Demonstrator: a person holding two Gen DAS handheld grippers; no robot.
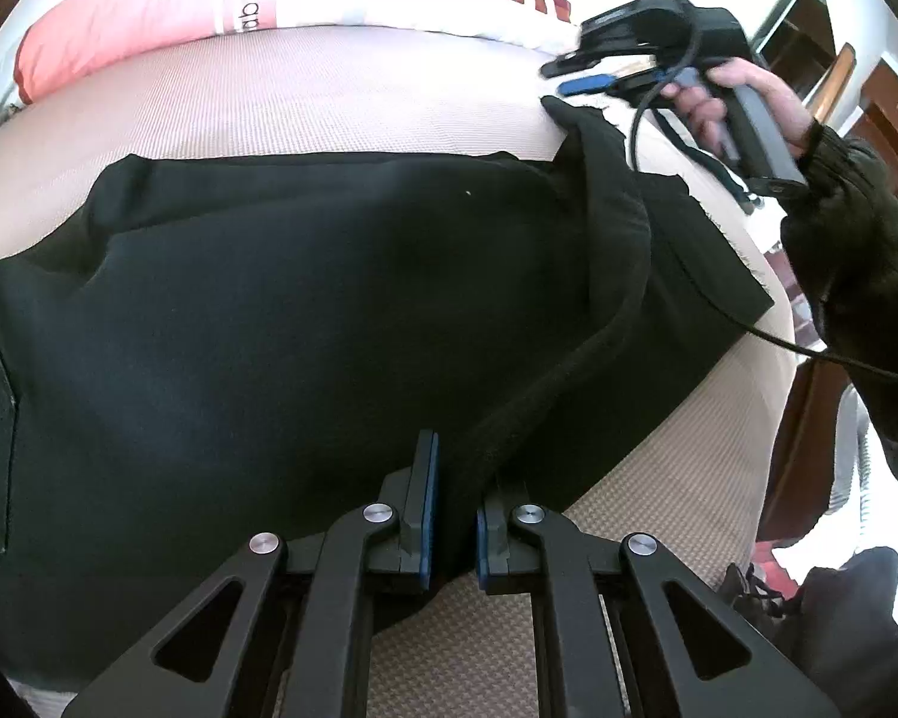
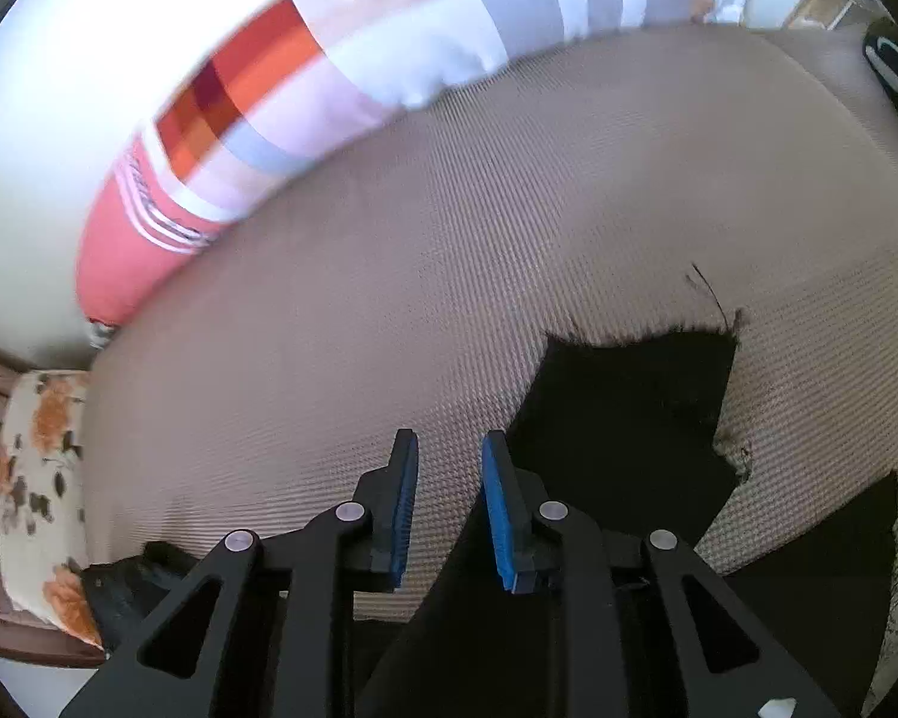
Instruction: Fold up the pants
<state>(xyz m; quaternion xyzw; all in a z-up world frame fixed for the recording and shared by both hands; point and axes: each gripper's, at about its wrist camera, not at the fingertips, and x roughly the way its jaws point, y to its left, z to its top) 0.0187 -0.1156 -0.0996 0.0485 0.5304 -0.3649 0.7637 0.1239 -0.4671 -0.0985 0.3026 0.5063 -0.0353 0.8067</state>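
- The pillow (image 1: 167,6) at the head of the bed, seen from the left wrist, carries grey lettering running sideways along a white band; "aby" reads clearly, and beside it a second word starts with "Mam" before the picture's edge cuts it off.
- From the right wrist, the print on the same pillow (image 2: 149,203) is too blurred to read.

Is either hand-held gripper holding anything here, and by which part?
The left hand-held gripper pinches a raised fold near the black fabric pants' edge. The right hand-held gripper holds nothing.
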